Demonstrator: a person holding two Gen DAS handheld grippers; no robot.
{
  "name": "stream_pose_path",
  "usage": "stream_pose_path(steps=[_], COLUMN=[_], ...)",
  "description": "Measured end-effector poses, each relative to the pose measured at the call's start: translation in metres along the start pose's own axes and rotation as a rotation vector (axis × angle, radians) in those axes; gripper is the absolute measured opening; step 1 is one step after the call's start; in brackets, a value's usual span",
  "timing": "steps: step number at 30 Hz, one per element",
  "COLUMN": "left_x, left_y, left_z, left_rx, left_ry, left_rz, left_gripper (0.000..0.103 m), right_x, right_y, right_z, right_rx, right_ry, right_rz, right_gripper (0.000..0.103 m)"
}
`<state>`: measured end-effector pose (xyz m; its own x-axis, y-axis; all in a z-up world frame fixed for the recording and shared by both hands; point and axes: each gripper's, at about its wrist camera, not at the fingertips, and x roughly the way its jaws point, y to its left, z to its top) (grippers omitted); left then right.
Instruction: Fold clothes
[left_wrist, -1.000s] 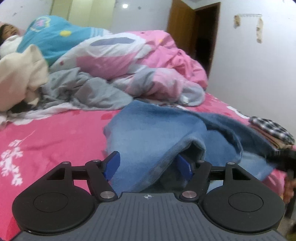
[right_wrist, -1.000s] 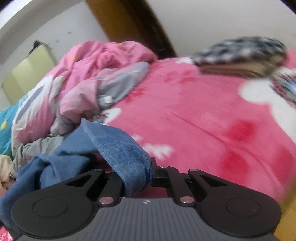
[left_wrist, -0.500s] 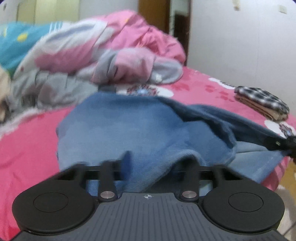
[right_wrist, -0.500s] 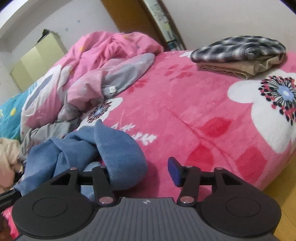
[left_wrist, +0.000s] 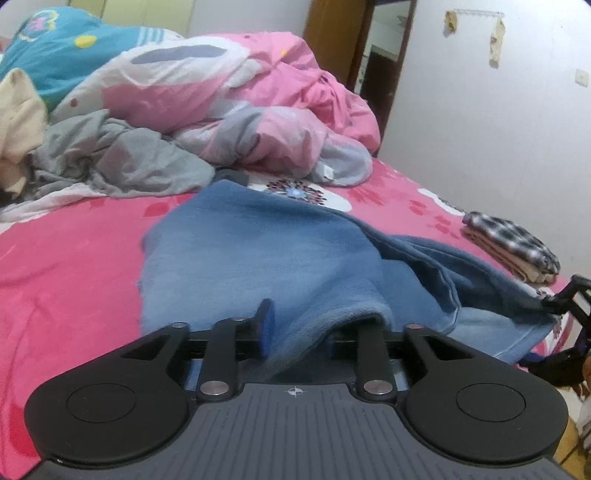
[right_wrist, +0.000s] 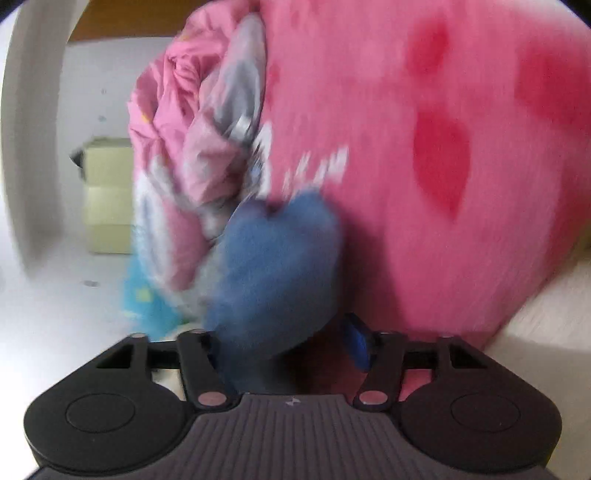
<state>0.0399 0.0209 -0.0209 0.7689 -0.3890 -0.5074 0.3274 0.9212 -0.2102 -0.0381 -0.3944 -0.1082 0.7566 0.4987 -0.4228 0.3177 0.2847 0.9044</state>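
1. Left gripper: jaws opening, blue fleece garment draped between them at the bed's near edge; pads look slack on the cloth, not pinching.
2. Right gripper: jaws opening, a bunched blue fold sits between them. View is smeared, so probably released, not gripped.
3. Garment lies spread across the pink floral bedspread, its far hem toward the rumpled quilt.
4. Folded plaid stack sits near the bed's right edge.
5. Step in hand: let go cleanly, then re-pinch the hem corners, pull taut and fold flat, clear of the stack.
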Motion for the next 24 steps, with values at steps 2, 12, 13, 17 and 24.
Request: stream_pose_path(steps=[2,12,13,17,24], left_x=[-0.007,-0.020,-0.021,-0.027,-0.031], left_y=[0.008,0.037,0.039,0.052,0.068], left_z=[-0.005,-0.020,-0.020,-0.024,-0.033], left_rx=[-0.027,-0.103,-0.111,-0.157,-0.205], left_ry=[-0.016,-0.062,-0.068,-0.089,-0.082], left_rz=[0.002,0.012,0.012,0.004,-0.002], left_gripper=[0.056,0.069,0.069,0.070,0.071], right_x=[0.000,0.004,0.006,0.037,0.129], right_y=[0.014,0.089,0.095,0.119,0.135], right_z=[-0.009,-0.079,-0.082,-0.096,-0.089], right_rx=[-0.109,-0.564,-0.565,-0.567,-0.473], right_ry=[0.010,0.096,0.110,0.173,0.201], right_rz=[-0.105,-0.321,-0.294,-0.141,-0.086], right_gripper=[0.073,0.074,0.074,0.075,0.076])
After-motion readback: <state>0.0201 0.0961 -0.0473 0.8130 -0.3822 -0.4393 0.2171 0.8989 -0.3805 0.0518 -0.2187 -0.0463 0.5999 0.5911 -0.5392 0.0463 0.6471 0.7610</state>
